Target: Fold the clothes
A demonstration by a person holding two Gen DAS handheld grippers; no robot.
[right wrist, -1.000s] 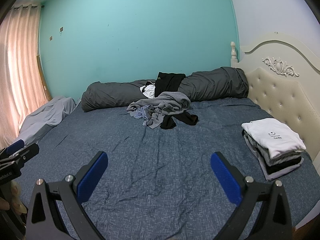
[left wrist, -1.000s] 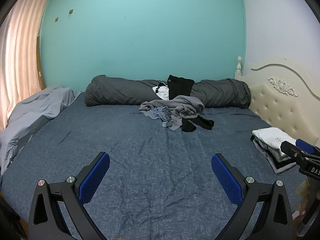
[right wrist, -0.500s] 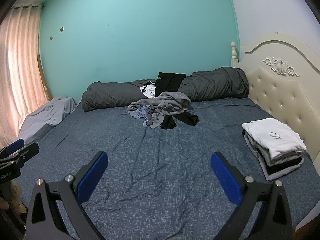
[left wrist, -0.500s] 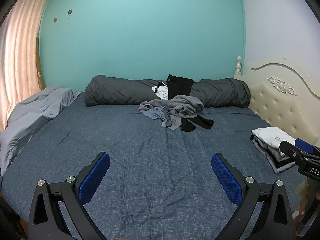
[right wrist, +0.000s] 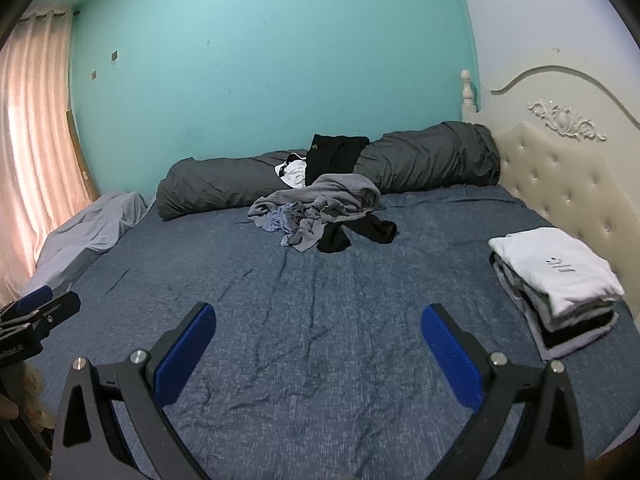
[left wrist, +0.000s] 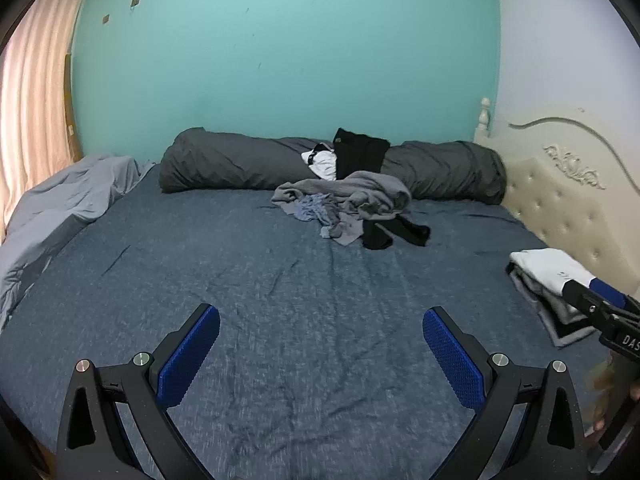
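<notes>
A heap of unfolded clothes (left wrist: pixel 352 208) (right wrist: pixel 320 210), grey, pale blue and black, lies at the far middle of the blue bed (left wrist: pixel 280 280) (right wrist: pixel 320 288). More black and white garments (left wrist: pixel 352 154) (right wrist: pixel 324 160) drape over the rolled duvet behind it. A stack of folded clothes (left wrist: pixel 548 288) (right wrist: pixel 560 280) with a white shirt on top sits at the right by the headboard. My left gripper (left wrist: pixel 320 344) and right gripper (right wrist: pixel 318 340) both hover open over bare sheet near the front, well short of the heap, holding nothing.
A rolled dark grey duvet (left wrist: pixel 240 164) (right wrist: pixel 432 160) runs along the teal wall. A pale grey sheet (left wrist: pixel 60 208) (right wrist: pixel 92 224) is bunched at the left edge by the curtain. The cream padded headboard (right wrist: pixel 560 176) bounds the right side.
Both views have crept slightly forward toward the bed; nothing on the bed has moved and both grippers stay open.
</notes>
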